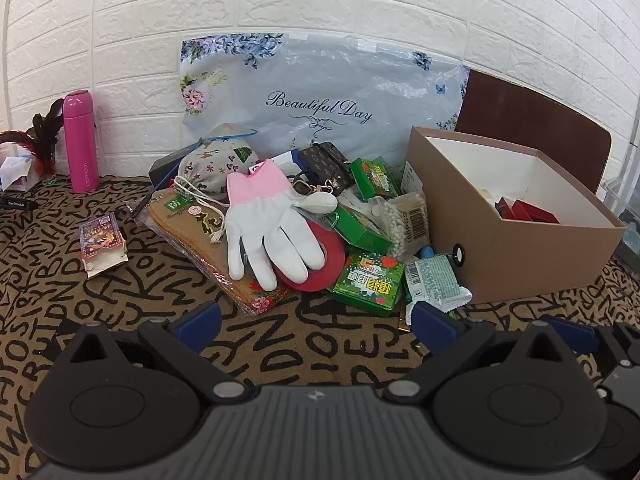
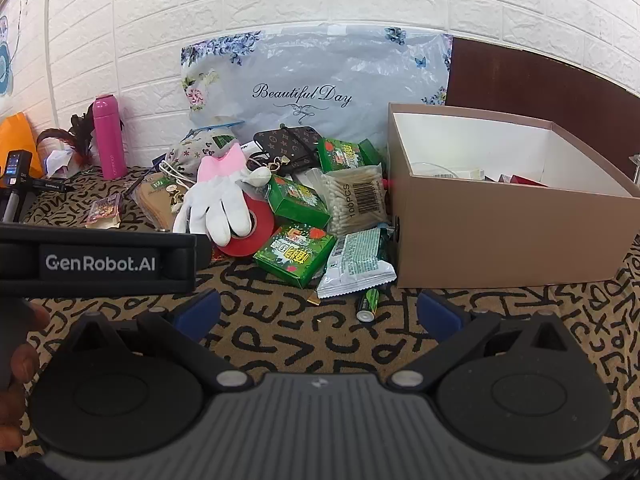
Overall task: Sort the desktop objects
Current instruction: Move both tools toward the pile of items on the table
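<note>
Two grippers are being held low over a letter-patterned tablecloth [image 1: 160, 292], both aimed down at the same heap of small goods. The left gripper [image 1: 316, 320] is being kept spread wide with nothing between its blue pads, and the right gripper [image 2: 318, 312] is likewise being kept wide and empty.

The heap is being shown between the grippers and a floral bag [image 1: 320, 92] propped against the wall. A white glove [image 1: 272, 228] with a pink cuff is being seen draped across a red tape roll [image 1: 320, 256], with green boxes [image 1: 366, 284] just beside it and a packet of cotton swabs [image 1: 404, 220] behind those. A brown cardboard box [image 1: 532, 256] is standing open to the right of the heap, touching its edge.

Only from the right wrist is a green battery [image 2: 368, 304] being shown, lying on the cloth in front of a white foil sachet [image 2: 356, 264]; from the left wrist that spot is being covered by a finger. The right wrist view is also the only one in which the side of the left gripper, lettered in white, and a person's fingers [image 2: 24, 364] are being shown. A pink flask [image 1: 80, 144] is being seen upright by the wall in both views, well apart from the heap.
</note>
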`<state>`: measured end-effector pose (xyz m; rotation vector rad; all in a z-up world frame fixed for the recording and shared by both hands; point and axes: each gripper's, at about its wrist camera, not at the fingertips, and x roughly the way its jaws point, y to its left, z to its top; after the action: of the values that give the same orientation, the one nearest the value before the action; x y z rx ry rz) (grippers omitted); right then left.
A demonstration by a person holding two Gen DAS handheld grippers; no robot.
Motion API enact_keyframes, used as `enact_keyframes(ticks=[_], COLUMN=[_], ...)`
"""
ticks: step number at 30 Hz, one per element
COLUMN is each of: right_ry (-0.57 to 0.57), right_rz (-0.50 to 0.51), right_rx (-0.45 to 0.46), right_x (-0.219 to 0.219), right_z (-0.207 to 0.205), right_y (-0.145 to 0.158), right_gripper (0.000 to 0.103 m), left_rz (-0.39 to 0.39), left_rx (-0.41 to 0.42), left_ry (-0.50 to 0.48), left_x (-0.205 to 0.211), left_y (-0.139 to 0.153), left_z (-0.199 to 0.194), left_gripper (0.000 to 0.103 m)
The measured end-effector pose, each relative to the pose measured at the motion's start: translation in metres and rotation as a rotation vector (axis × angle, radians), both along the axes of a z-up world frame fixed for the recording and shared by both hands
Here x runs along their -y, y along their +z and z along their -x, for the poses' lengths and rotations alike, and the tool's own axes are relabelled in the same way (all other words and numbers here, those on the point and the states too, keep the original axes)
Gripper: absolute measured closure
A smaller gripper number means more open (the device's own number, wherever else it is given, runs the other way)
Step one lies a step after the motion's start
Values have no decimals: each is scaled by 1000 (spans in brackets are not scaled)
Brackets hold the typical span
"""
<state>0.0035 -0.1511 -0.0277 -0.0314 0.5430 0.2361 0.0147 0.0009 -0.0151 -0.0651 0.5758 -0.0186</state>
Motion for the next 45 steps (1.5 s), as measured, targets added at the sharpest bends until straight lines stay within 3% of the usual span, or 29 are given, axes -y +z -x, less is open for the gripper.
enact_keyframes(ticks=[38, 45], right_ry=[15, 14], right_rz=[5, 9], right_rx=[-15, -24], right_x=[0, 2], right_z=[-8, -15], right_y=[-4, -9], right_gripper=[2, 2], left_rz=[14, 57], left_rx=[-27, -36], left_ry=[-27, -55], left_x=[4, 1], left_y=[-7, -12], left_z=[-10, -17], left_gripper=[0, 0])
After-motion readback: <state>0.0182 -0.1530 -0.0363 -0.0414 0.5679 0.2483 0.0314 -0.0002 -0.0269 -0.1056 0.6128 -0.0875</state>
